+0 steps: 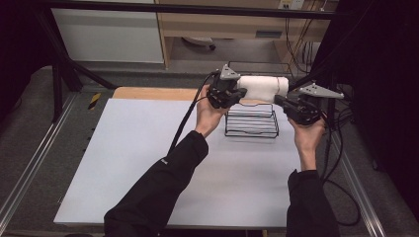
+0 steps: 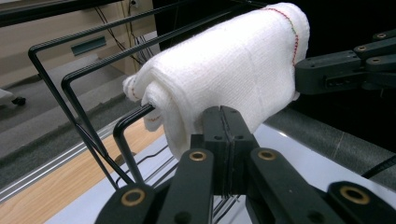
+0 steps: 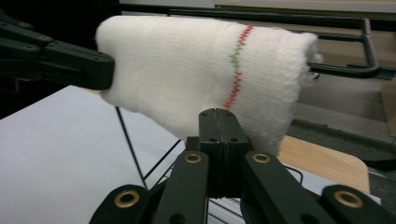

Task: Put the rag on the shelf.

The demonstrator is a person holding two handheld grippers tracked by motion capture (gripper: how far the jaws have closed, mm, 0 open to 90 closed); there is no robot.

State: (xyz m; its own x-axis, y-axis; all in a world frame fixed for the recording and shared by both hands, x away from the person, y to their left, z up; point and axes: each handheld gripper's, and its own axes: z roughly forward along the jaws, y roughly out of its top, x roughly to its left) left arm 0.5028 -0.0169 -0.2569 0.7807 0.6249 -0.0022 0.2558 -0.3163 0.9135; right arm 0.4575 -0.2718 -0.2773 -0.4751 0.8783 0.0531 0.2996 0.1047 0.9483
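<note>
Surface: white table top with a bare wooden strip along its far edge; grey floor, metal rails and pale cabinets lie beyond it.
Left jaws: pressed tight together in the left gripper view, their tips pinching the lower edge of the rolled white towel.
Right jaws: likewise closed flat against each other in the right gripper view, biting the towel's bottom edge near a line of red and green stitching.
Left gripper: gripped by the person's left hand, clamped on the towel's left end in the high view; a black cable trails from it toward the person.
Right gripper: held by the right hand, clamped on the towel's right end; a grey three-cornered plate sits on top.
Towel: a roll stretched level between both grippers, raised off the table, above the far side of the wire rack.
Wire rack: black, open-topped, standing on the table between the two hands; its upper bars run just behind the towel in both gripper views, and whether they touch it cannot be told.
Arms: black sleeves come in from the bottom edge.
</note>
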